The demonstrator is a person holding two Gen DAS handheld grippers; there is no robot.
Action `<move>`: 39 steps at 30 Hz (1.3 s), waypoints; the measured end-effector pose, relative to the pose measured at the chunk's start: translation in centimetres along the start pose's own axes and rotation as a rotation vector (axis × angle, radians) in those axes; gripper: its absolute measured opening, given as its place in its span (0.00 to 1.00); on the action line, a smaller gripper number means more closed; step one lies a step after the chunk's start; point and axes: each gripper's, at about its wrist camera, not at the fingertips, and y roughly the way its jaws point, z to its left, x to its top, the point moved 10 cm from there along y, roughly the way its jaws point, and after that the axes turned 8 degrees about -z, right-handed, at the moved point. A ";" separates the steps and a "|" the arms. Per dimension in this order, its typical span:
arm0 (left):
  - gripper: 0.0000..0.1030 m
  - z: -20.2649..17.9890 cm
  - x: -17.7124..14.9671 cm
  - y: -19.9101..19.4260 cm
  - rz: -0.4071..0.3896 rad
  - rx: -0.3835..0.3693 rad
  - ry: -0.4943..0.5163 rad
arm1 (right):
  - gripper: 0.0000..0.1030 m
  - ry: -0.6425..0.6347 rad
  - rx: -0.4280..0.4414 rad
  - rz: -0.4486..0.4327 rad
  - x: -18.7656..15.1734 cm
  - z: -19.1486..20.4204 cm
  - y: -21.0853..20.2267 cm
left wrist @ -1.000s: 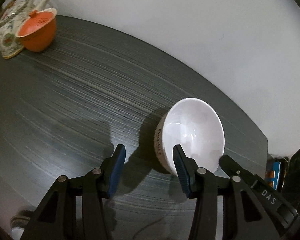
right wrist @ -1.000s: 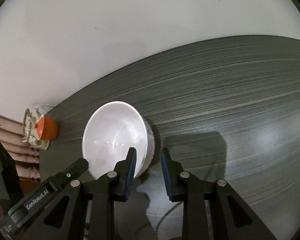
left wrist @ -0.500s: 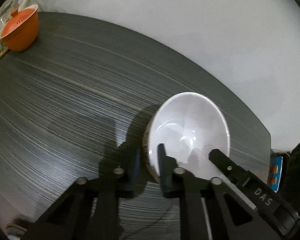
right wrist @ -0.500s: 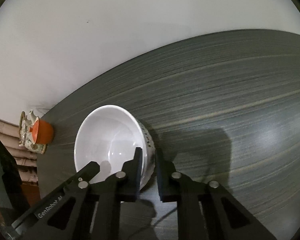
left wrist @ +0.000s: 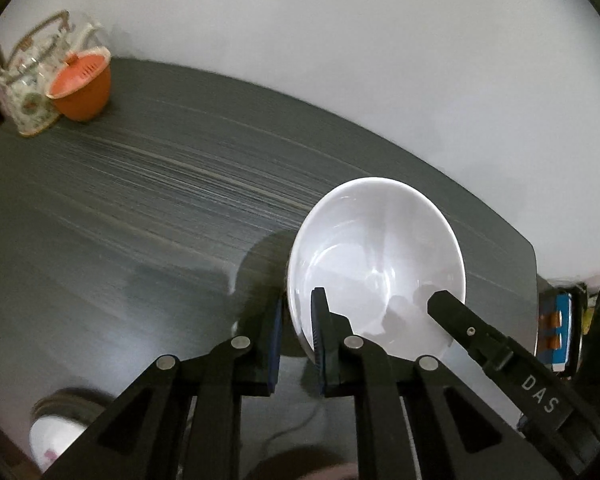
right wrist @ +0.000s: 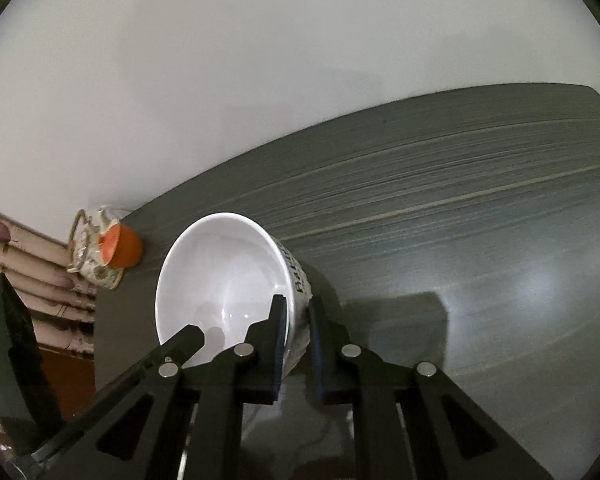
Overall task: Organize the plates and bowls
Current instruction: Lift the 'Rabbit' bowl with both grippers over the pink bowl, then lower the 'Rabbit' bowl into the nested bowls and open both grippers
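A white bowl (left wrist: 376, 248) with dark lettering on its outer wall is held off the dark table (left wrist: 140, 200), tilted. My left gripper (left wrist: 298, 320) is shut on its left rim, one finger inside and one outside. My right gripper (right wrist: 298, 320) is shut on the opposite rim of the bowl (right wrist: 224, 272), one finger inside and one outside. The right gripper's fingers (left wrist: 452, 308) show in the left wrist view, and the left gripper's fingers (right wrist: 184, 338) show in the right wrist view.
An orange lidded pot (left wrist: 82, 84) and a floral teapot (left wrist: 28, 80) stand at the table's far left corner by the white wall; both show in the right wrist view (right wrist: 120, 246). Another white bowl (left wrist: 56, 440) lies low left. A blue box (left wrist: 560, 332) sits beyond the right edge.
My left gripper closed onto the bowl's rim. Both grippers then lifted the bowl off the table and tilted it.
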 end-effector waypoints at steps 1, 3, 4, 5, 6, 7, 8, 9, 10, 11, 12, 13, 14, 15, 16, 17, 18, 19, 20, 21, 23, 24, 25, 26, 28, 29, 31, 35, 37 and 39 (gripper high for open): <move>0.11 -0.1 -0.3 -0.9 -0.013 0.000 0.005 | 0.12 -0.006 0.004 -0.005 -0.2 0.2 -0.8; 0.11 0.1 -0.7 -2.8 -0.030 0.001 0.014 | 0.12 -0.012 0.015 -0.017 -0.5 0.5 -2.4; 0.11 0.3 -0.9 -3.7 -0.037 0.003 0.017 | 0.12 -0.017 0.019 -0.021 -0.8 0.7 -3.2; 0.11 0.2 -1.3 -4.6 -0.043 0.003 0.019 | 0.12 -0.020 0.022 -0.027 -1.1 0.8 -4.0; 0.11 0.3 -1.7 -5.2 -0.048 0.003 0.022 | 0.12 -0.023 0.024 -0.031 -1.3 0.8 -4.6; 0.11 0.2 -1.8 -5.8 -0.052 0.004 0.027 | 0.12 -0.029 0.028 -0.035 -1.6 0.9 -5.3; 0.11 0.2 -2.3 -6.6 -0.060 0.005 0.030 | 0.12 -0.032 0.032 -0.043 -1.9 1.0 -6.1; 0.11 -0.1 -2.6 -7.0 -0.065 0.005 0.034 | 0.12 -0.038 0.033 -0.049 -2.3 0.9 -6.8; 0.11 -0.5 -2.9 -7.2 -0.070 0.006 0.040 | 0.12 -0.043 0.036 -0.054 -2.6 1.0 -7.3; 0.11 -0.5 -3.4 -7.9 -0.074 0.007 0.043 | 0.12 -0.041 0.042 -0.059 -3.0 1.0 -8.0; 0.11 -0.3 -3.7 -8.6 -0.076 0.008 0.046 | 0.12 -0.040 0.045 -0.062 -3.5 1.0 -8.5; 0.11 -0.3 -4.2 -9.2 -0.080 0.005 0.052 | 0.12 -0.044 0.046 -0.064 -3.7 1.1 -8.9; 0.11 -0.3 -4.6 -9.8 -0.085 0.002 0.052 | 0.12 -0.051 0.048 -0.068 -4.1 1.0 -9.4; 0.11 -0.3 -5.3 -10.3 -0.089 0.000 0.053 | 0.12 -0.058 0.047 -0.072 -4.5 1.0 -10.0; 0.11 -0.3 -5.7 -10.7 -0.092 -0.001 0.058 | 0.12 -0.063 0.045 -0.073 -4.8 0.9 -10.4; 0.11 -0.4 -6.2 -11.1 -0.095 0.000 0.063 | 0.12 -0.071 0.041 -0.076 -5.2 0.8 -10.8; 0.11 -0.6 -6.8 -11.5 -0.096 0.002 0.068 | 0.12 -0.079 0.037 -0.079 -5.6 0.8 -11.1; 0.11 -0.6 -7.1 -11.6 -0.097 0.002 0.073 | 0.12 -0.082 0.034 -0.081 -5.9 0.9 -11.3; 0.11 -0.7 -7.6 -11.9 -0.096 0.002 0.080 | 0.12 -0.087 0.030 -0.084 -6.4 0.7 -11.7; 0.11 -0.6 -8.0 -12.0 -0.095 0.002 0.082 | 0.12 -0.088 0.029 -0.086 -6.7 1.1 -11.6; 0.11 -0.9 -8.8 -12.4 -0.096 -0.001 0.085 | 0.12 -0.089 0.024 -0.083 -7.5 0.9 -11.9; 0.11 -0.8 -9.3 -12.5 -0.092 -0.001 0.089 | 0.12 -0.089 0.021 -0.080 -7.9 0.7 -12.1; 0.11 -0.8 -9.7 -12.6 -0.090 -0.002 0.087 | 0.12 -0.090 0.019 -0.080 -8.3 0.5 -12.4; 0.11 -0.7 -10.1 -12.7 -0.088 -0.003 0.087 | 0.12 -0.091 0.016 -0.079 -8.6 0.3 -12.5; 0.11 -1.1 -11.2 -13.2 -0.085 -0.002 0.097 | 0.12 -0.095 0.008 -0.076 -9.3 0.2 -12.7; 0.11 -1.2 -11.6 -13.3 -0.083 -0.003 0.100 | 0.12 -0.095 0.006 -0.073 -9.6 0.1 -12.7; 0.11 -1.3 -12.4 -13.4 -0.075 0.000 0.097 | 0.12 -0.091 0.005 -0.065 -10.3 -0.1 -12.6; 0.11 -1.4 -13.9 -13.2 -0.055 -0.002 0.107 | 0.12 -0.085 -0.005 -0.047 -11.3 -0.8 -12.5; 0.11 -1.4 -14.5 -12.9 -0.040 -0.006 0.102 | 0.12 -0.086 -0.012 -0.040 -11.8 -1.1 -12.5; 0.11 -1.3 -15.0 -12.7 -0.029 -0.006 0.107 | 0.12 -0.083 -0.017 -0.035 -12.3 -1.4 -12.4</move>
